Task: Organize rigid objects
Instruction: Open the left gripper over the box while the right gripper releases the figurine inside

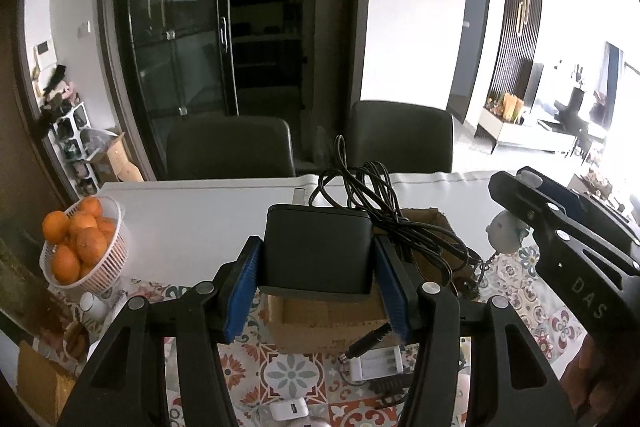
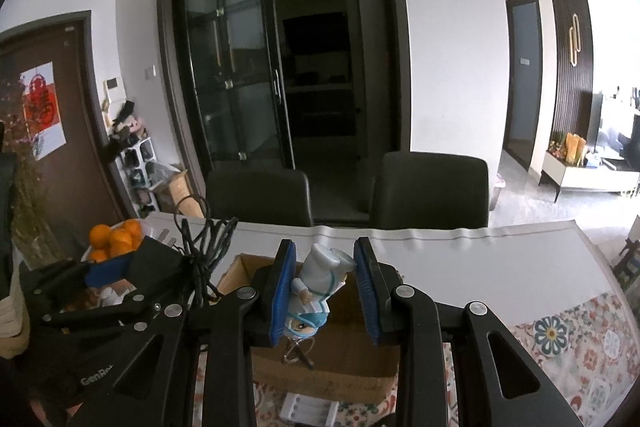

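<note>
The left gripper (image 1: pixel 316 291) is grasping the power adapter (image 1: pixel 318 253) and the right gripper (image 2: pixel 326 291) the figurine (image 2: pixel 316 291), both over the cardboard box (image 2: pixel 344 367) at 6 o'clock; neither is deposited yet.

Black power adapter (image 1: pixel 316 255) with tangled cord and upside-down white-blue figurine (image 2: pixel 316 291) both hang above the open cardboard box (image 1: pixel 320 327).

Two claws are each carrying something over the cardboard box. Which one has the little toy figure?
The right claw has it: a small white-and-blue figurine, head down between its blue pads. The left claw grips a black power adapter with a tangled cable.
</note>
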{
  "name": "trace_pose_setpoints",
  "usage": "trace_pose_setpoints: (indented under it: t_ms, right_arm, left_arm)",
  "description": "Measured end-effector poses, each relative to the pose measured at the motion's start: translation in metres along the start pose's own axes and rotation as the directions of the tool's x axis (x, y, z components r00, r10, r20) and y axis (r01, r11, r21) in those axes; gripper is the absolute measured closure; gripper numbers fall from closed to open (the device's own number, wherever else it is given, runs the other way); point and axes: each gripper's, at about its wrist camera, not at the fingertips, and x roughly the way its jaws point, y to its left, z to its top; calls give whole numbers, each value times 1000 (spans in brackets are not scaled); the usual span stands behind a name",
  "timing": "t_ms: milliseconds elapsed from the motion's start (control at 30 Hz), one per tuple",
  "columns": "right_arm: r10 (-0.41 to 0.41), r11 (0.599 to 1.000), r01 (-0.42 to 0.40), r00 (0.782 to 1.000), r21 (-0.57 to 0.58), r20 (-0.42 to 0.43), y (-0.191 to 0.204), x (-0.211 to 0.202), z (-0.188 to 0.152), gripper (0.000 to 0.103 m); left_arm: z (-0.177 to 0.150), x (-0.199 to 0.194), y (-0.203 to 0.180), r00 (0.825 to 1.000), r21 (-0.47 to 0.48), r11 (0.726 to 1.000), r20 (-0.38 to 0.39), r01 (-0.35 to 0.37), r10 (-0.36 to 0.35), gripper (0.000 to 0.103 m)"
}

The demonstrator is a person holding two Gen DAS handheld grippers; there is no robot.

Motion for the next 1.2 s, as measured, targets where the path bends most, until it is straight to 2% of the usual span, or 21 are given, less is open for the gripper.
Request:
trace_pose_setpoints:
  t_ms: [267,500,700,933,1200]
  right_arm:
    - [5,1000,-4,994,5,-108,-8,44,7,72]
    - [26,999,-17,970,39,-241,-21,89,1,72]
    - [38,998,-19,949,63,-314,-31,115,-7,72]
    - [43,994,-4,932,110,-360,-42,129,-16,66]
    - [10,996,20,942,86,-336,-40,110,-16,63]
  left_arm:
    - [13,41,-5,994,3,1000,-106,10,-10,48]
    - [12,77,-6,978,-39,999,-208,19,-26,48]
    - [4,100,-8,963,-56,998,-270,12,-26,48]
    - [7,99,-7,969,-47,999,-248,-16,4,44]
    - [2,76,-3,978,-31,997,-200,-72,65,38]
